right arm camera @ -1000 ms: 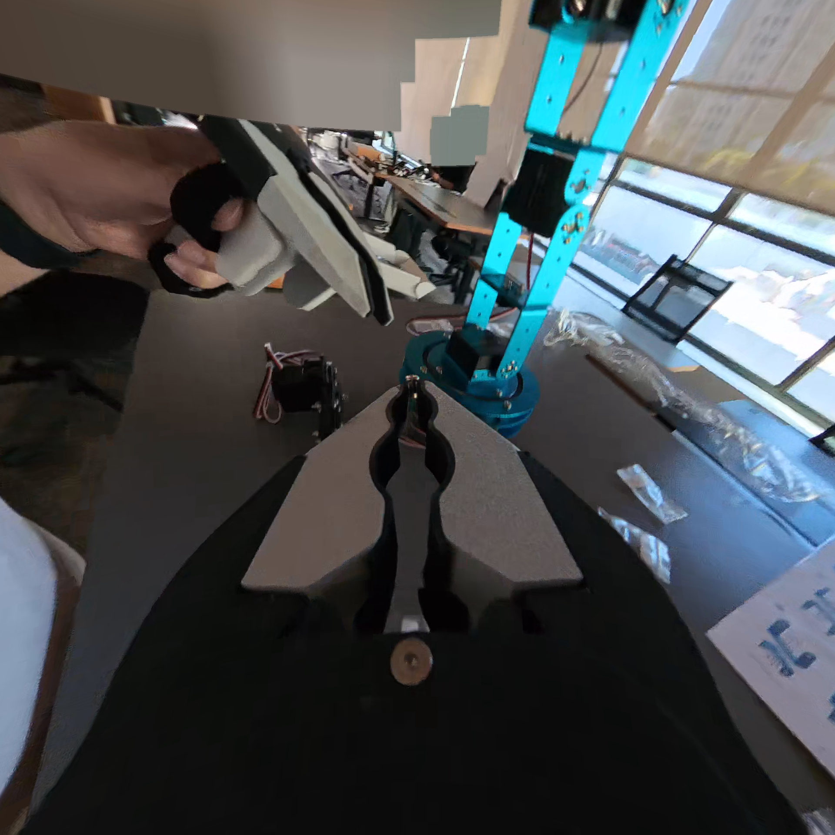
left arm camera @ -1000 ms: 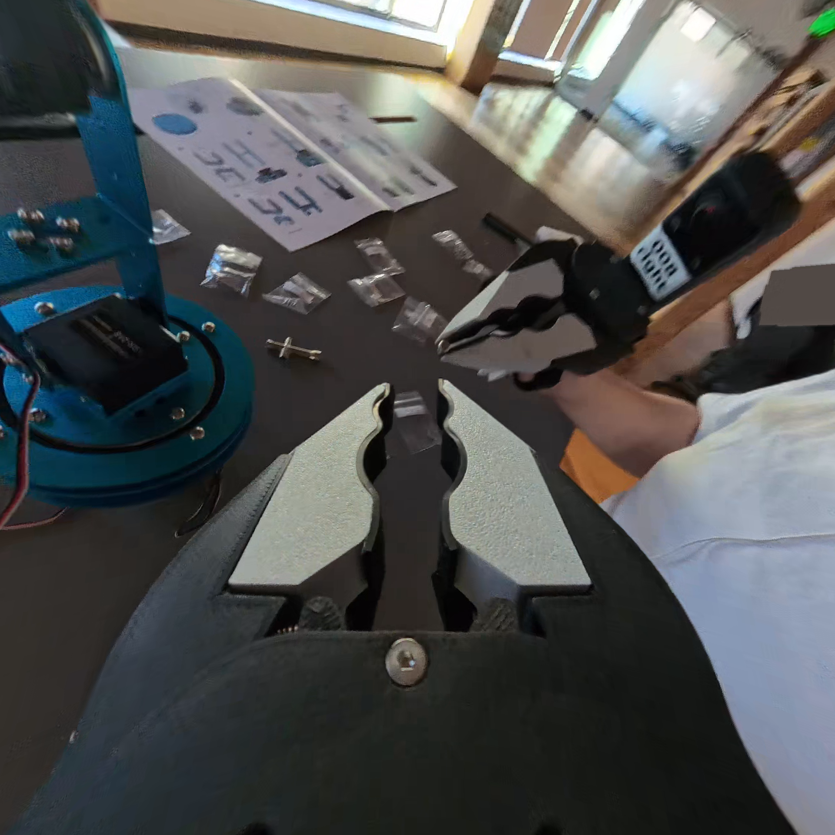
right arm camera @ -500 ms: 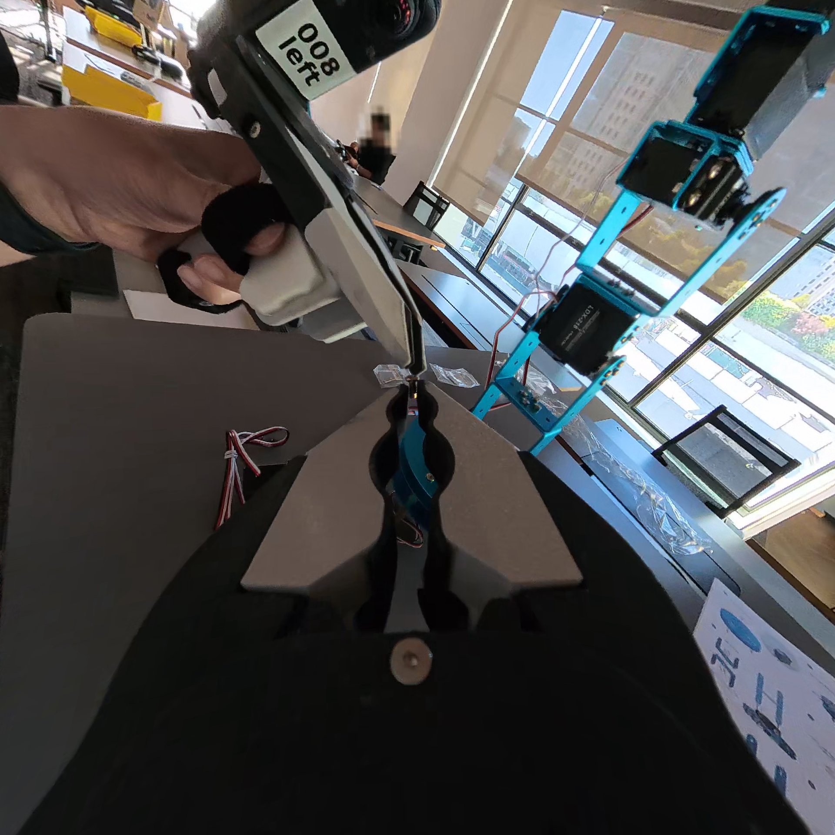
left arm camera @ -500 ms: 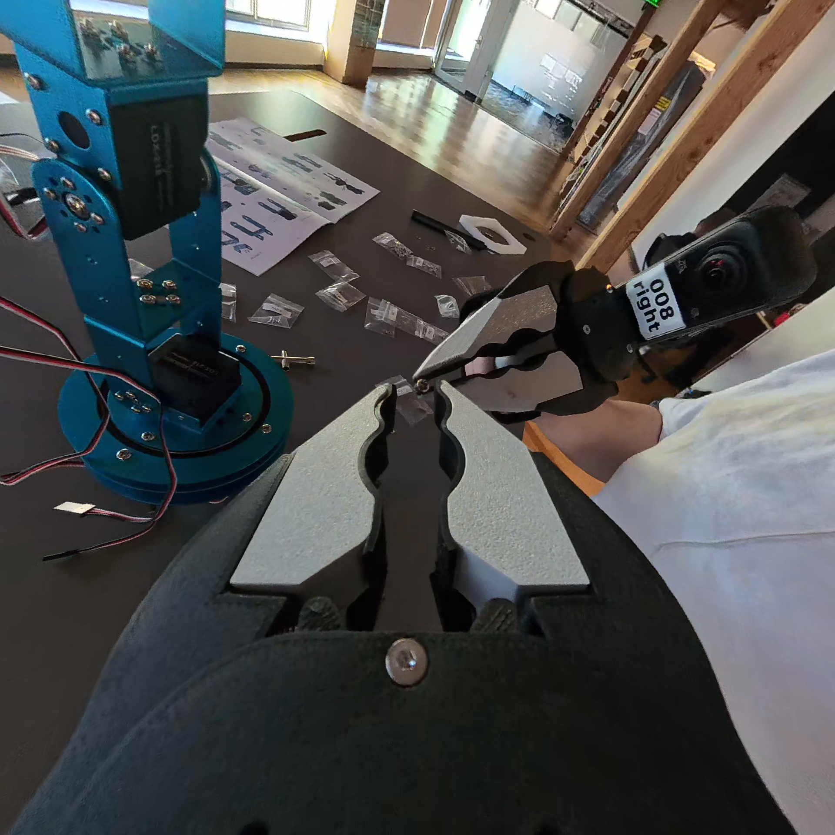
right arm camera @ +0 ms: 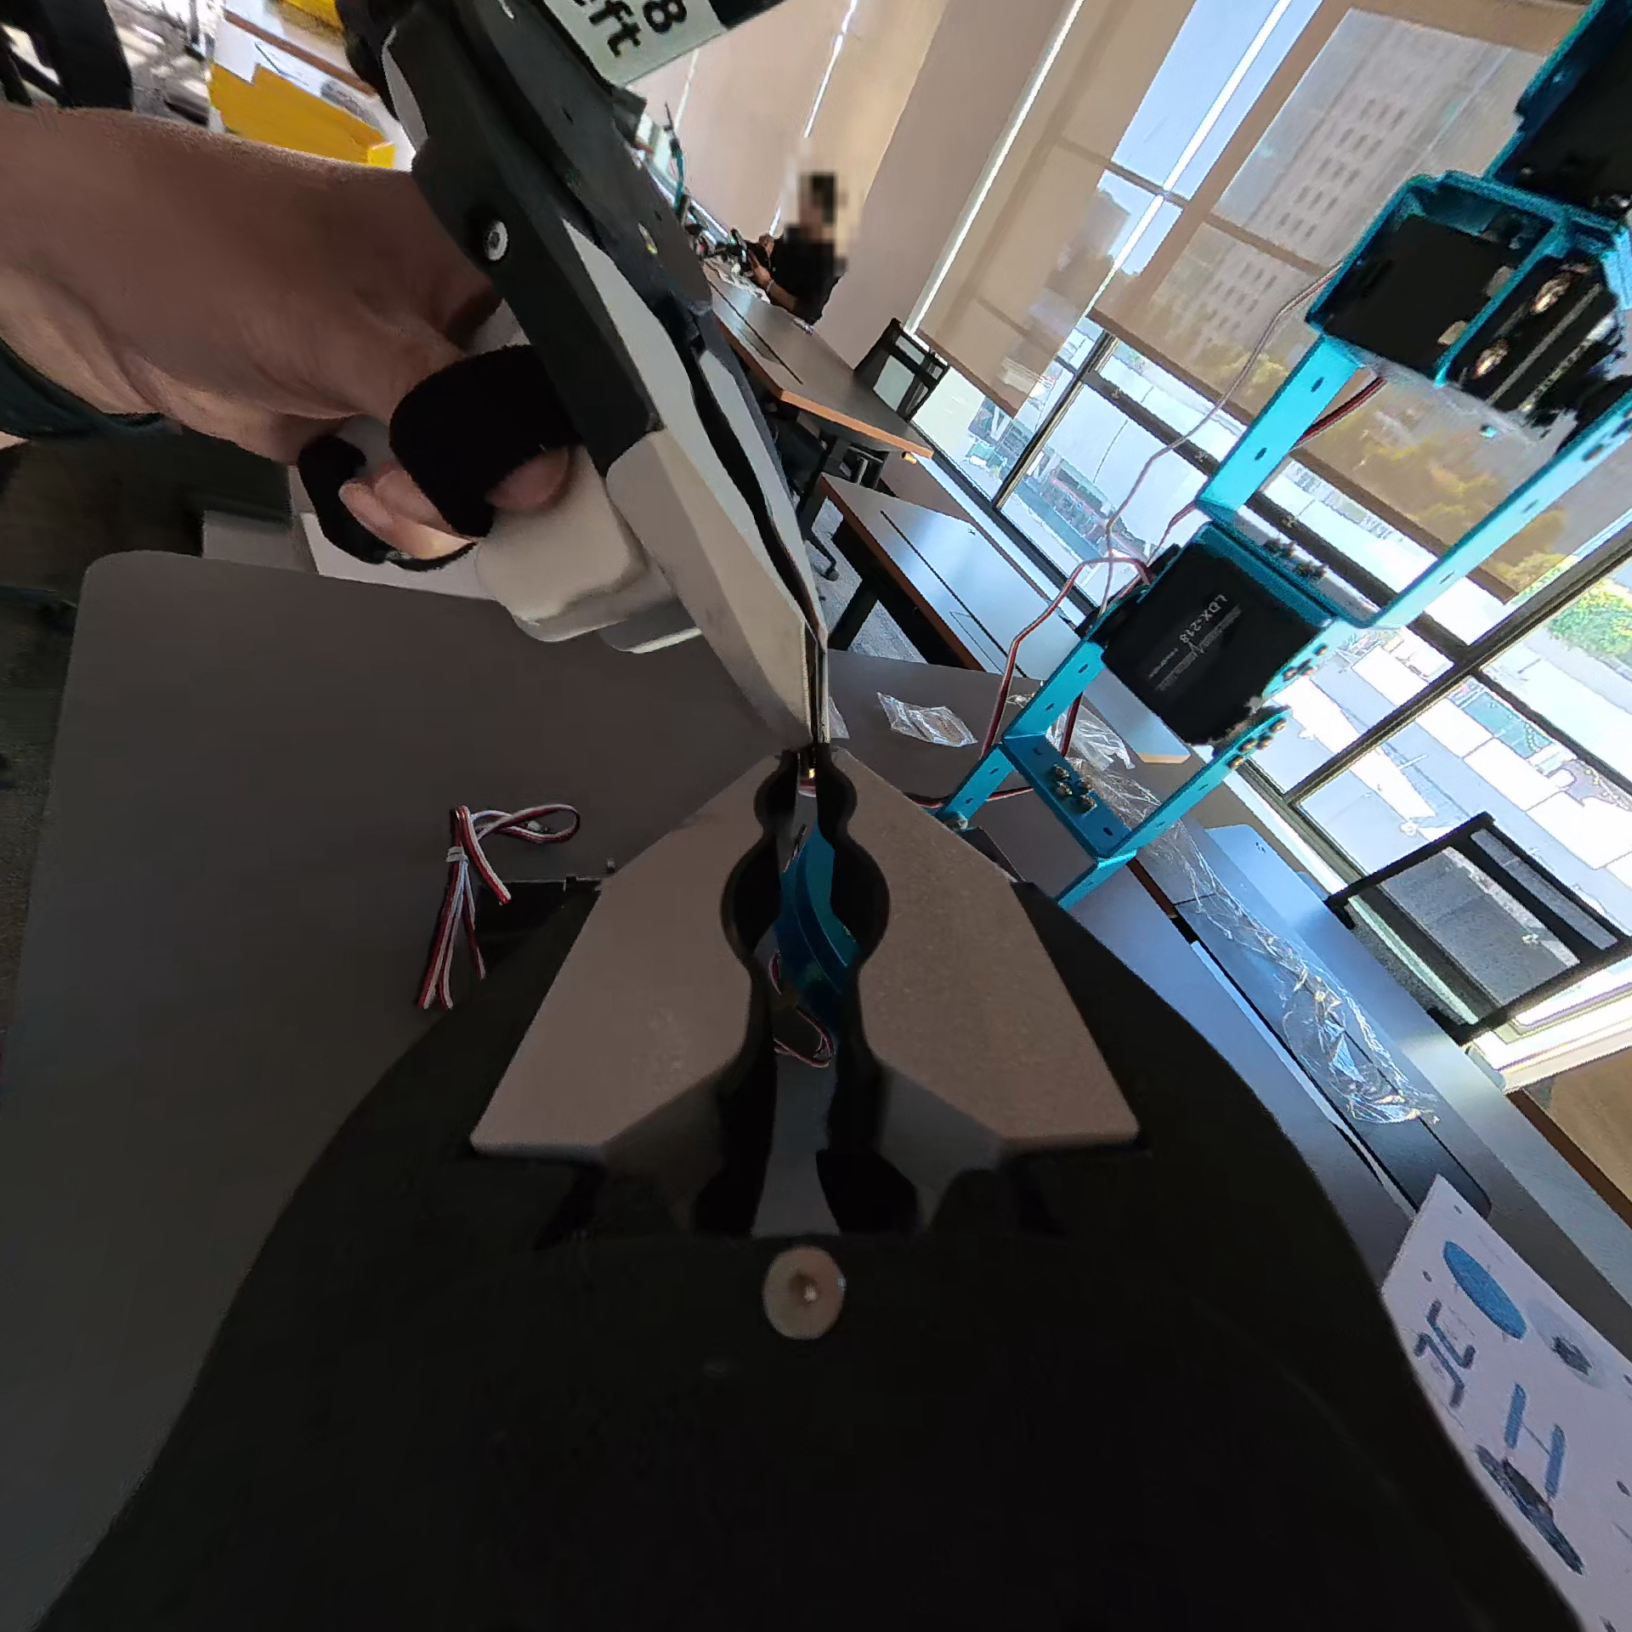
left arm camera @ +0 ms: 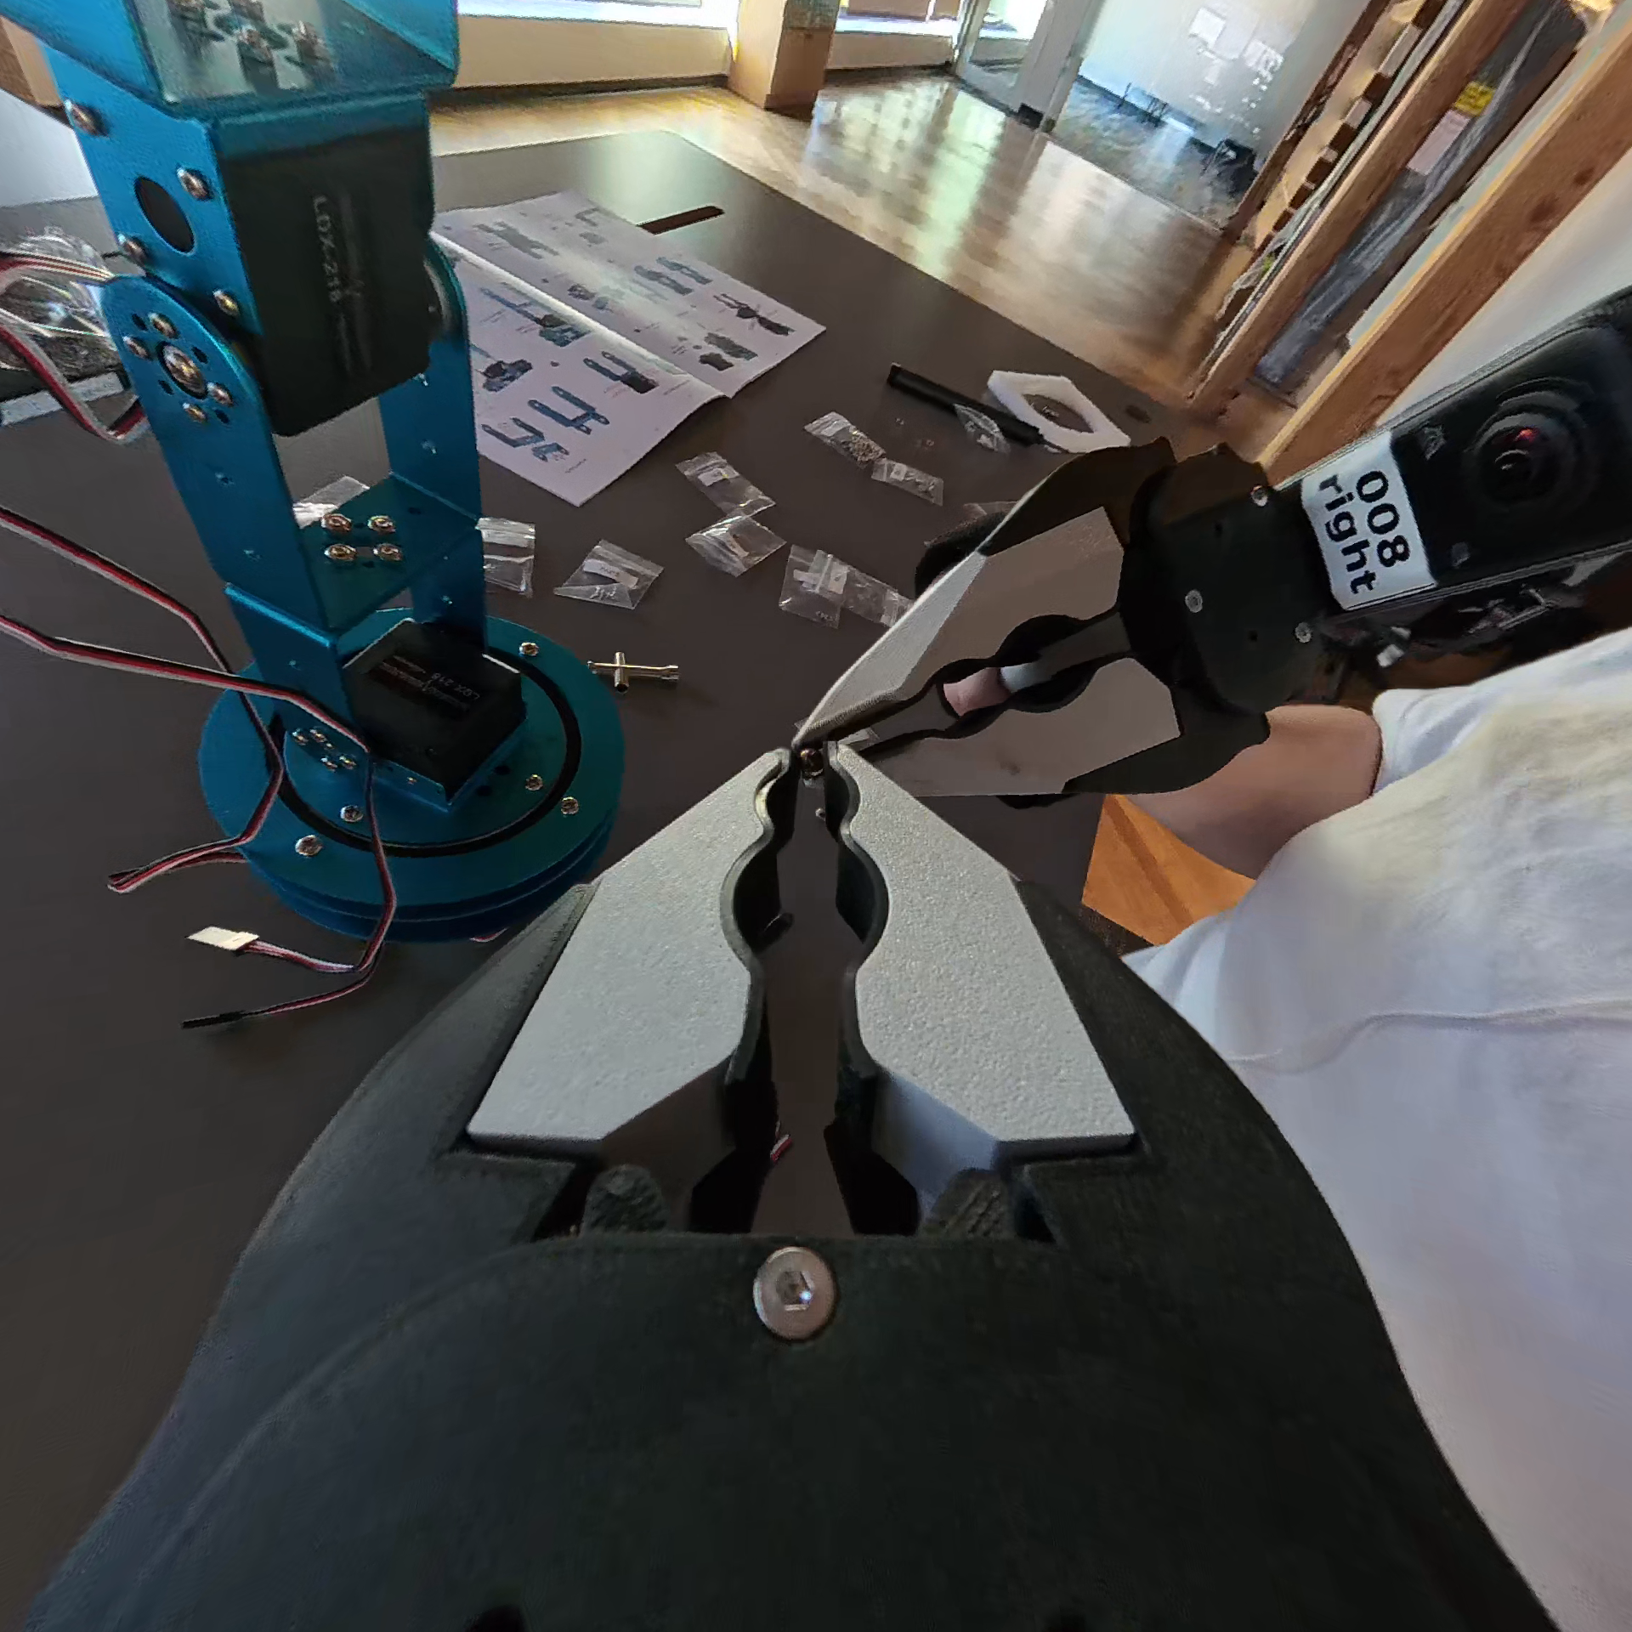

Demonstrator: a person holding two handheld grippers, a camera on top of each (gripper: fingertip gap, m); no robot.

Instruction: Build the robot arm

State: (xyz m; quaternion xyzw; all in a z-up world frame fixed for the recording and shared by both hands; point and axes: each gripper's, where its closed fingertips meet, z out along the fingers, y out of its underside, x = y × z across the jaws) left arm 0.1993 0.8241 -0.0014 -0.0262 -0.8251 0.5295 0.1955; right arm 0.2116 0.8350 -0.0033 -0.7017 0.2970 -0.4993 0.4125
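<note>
My left gripper (left arm camera: 808,766) and my right gripper (right arm camera: 808,766) meet tip to tip above the dark table (left arm camera: 106,1148). A small metal screw (left arm camera: 809,761) sits between the nearly closed left fingertips. The right gripper (left arm camera: 802,737) comes in from the right, its shut tips on the same screw. In the right wrist view the screw (right arm camera: 805,768) shows as a small brass speck between the right fingertips, and the left gripper (right arm camera: 817,733) points down onto it, held by a hand (right arm camera: 221,291). A blue robot arm kit (left arm camera: 406,777) stands just left of them.
Several small clear parts bags (left arm camera: 733,539), a cross wrench (left arm camera: 631,673), an open instruction sheet (left arm camera: 600,336) and a black rod (left arm camera: 954,402) lie beyond. Servo wires (left arm camera: 265,954) trail from the blue base. A wire bundle (right arm camera: 477,865) and crumpled plastic wrap (right arm camera: 1280,971) lie on the table. Both grippers' tips are close together, under 4 cm apart. The cross wrench (left arm camera: 631,673) is about equally far from each gripper, around 25 centimetres.
The two grippers have come together tip to tip. The left jaws have narrowed from clearly open to closed around the small screw that the right gripper carried in.
</note>
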